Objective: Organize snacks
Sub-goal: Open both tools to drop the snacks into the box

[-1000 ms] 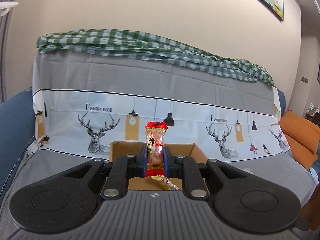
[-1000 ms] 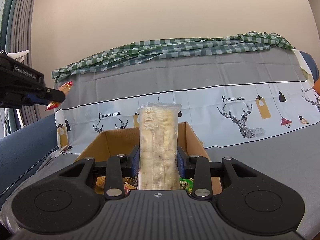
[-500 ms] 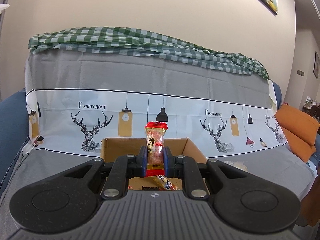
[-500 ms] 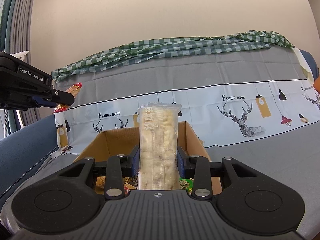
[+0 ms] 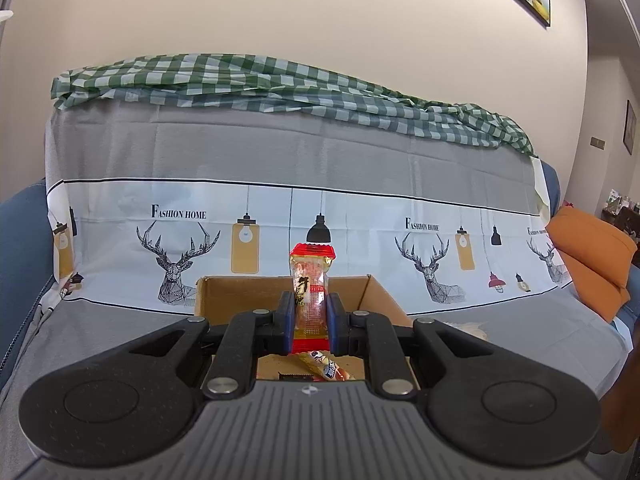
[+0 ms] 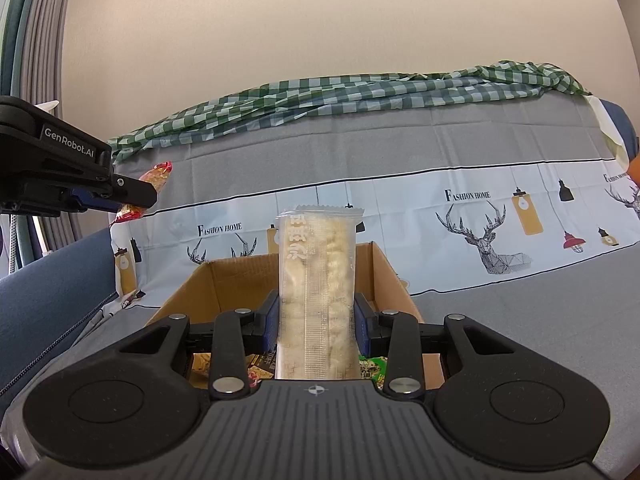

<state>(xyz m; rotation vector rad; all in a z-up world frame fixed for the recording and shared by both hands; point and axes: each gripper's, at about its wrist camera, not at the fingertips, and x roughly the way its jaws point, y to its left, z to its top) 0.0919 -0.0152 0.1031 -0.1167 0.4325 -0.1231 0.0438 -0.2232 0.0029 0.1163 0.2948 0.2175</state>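
My left gripper is shut on a small red-capped snack packet, held upright above the near edge of an open cardboard box. My right gripper is shut on a tall clear packet of pale crackers, upright over the same box. In the right wrist view the left gripper shows at the far left with its packet. Several snack packets lie in the box, also showing in the right wrist view.
The box stands on a sofa seat draped with a grey deer-print cover. A green checked cloth lies along the backrest top. An orange cushion sits at the right. A pale packet lies right of the box.
My left gripper has moved right, toward the box, carrying its packet. My right gripper and its cracker packet have held still.
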